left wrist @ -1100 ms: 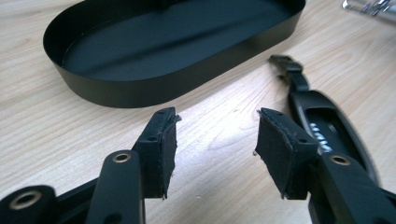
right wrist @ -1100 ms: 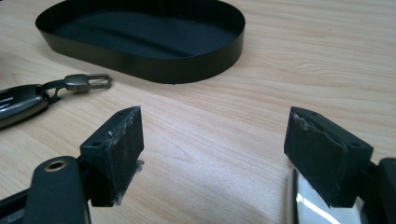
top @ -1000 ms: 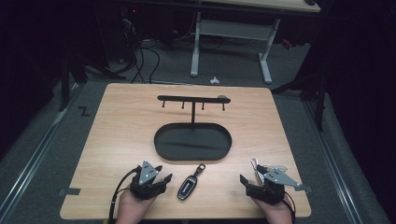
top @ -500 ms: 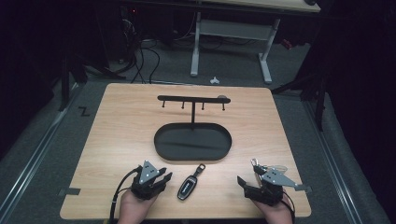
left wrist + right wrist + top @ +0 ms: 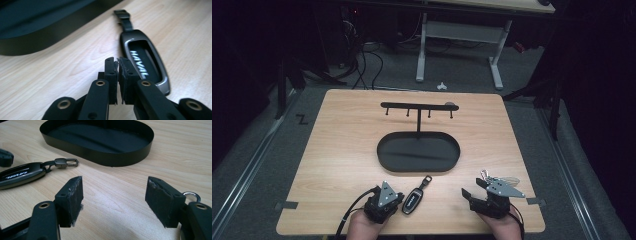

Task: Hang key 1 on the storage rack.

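Grippers sit at the near edge of a light wooden table (image 5: 337, 150), one in each of the person's hands, and a car key fob lies between them.

At the left, the left gripper (image 5: 384, 200) rests low on the wood with its jaws clenched together on nothing; in the left gripper view (image 5: 118, 72) the two black pads meet face to face. Just beside it, to its right, lies the key fob (image 5: 412, 201), dark with a silver rim and white lettering on its face. In the left gripper view the fob (image 5: 143, 62) runs alongside the right jaw, very near it, though whether they touch I cannot tell. The fob's strap and metal clasp (image 5: 427, 180) point away from the person, toward the tray.

Behind the fob, in the middle of the table, sits a black oval tray (image 5: 384, 150), empty, with a thin post rising at its far rim to a black crossbar (image 5: 419, 106) carrying small pegs.

At the right, the right gripper (image 5: 472, 195) stands released, its jaws spread wide over bare wood; in the right gripper view (image 5: 115, 195) the fob (image 5: 20, 176) lies well off to the left of the jaws, its clasp (image 5: 66, 162) toward the tray (image 5: 110, 157). A bunch of keys on a ring (image 5: 492, 177) lies just beside this gripper's far right side.
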Available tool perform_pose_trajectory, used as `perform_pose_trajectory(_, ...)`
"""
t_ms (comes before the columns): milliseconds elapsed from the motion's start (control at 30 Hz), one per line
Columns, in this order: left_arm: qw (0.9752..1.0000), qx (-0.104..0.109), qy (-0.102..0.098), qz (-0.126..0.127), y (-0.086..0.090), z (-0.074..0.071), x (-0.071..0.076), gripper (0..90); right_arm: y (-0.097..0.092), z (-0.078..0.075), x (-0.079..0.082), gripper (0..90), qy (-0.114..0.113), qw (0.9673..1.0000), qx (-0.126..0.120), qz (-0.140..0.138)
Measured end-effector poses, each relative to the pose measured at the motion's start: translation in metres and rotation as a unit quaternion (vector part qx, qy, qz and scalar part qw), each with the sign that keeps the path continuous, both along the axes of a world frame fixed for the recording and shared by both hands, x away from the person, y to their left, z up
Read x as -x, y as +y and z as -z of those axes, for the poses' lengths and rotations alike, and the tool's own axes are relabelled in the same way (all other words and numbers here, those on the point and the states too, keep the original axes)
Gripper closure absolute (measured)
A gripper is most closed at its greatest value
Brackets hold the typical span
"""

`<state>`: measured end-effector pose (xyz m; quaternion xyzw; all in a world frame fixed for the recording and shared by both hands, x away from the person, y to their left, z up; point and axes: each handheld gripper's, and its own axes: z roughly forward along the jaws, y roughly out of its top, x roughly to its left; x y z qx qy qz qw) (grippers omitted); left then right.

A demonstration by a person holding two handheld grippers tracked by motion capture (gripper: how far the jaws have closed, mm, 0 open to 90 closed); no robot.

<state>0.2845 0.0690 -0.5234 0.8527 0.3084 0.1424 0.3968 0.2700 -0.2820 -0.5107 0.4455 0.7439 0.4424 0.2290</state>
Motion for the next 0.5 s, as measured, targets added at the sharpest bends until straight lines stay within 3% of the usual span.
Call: perform_pose_trajectory(500,0.9979,-0.006,0.000,0.064,-0.036,0.003,0.004,84.9,-0.012,0.006,0.010,33.2,0.012,0.9999,-0.003,0.009)
